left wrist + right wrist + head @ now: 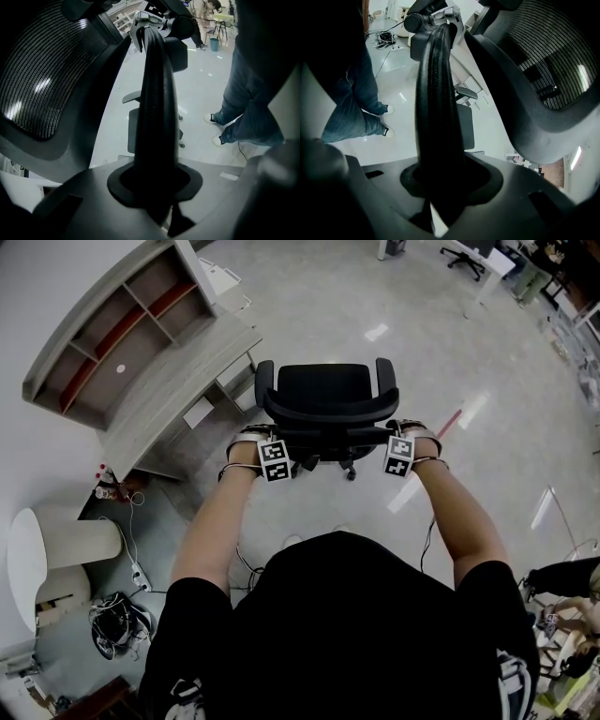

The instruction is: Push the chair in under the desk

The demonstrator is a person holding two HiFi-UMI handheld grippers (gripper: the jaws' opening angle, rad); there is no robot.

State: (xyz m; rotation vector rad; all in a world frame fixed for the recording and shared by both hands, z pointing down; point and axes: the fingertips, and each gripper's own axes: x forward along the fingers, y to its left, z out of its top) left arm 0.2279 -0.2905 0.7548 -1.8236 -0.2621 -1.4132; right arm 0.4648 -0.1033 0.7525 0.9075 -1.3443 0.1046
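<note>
While the person stands right behind it, the left gripper (255, 435) and right gripper (411, 429) are each clamped on one end of the curved black top bar (328, 414) of the office chair (325, 390), jaws pinching it tight. Chair's out on the shiny floor (375, 296), seat facing away from them, just beside the light wood desk (178, 381) and not tucked under it. Past that there's a shelf unit (103, 343) along the desk's back.
</note>
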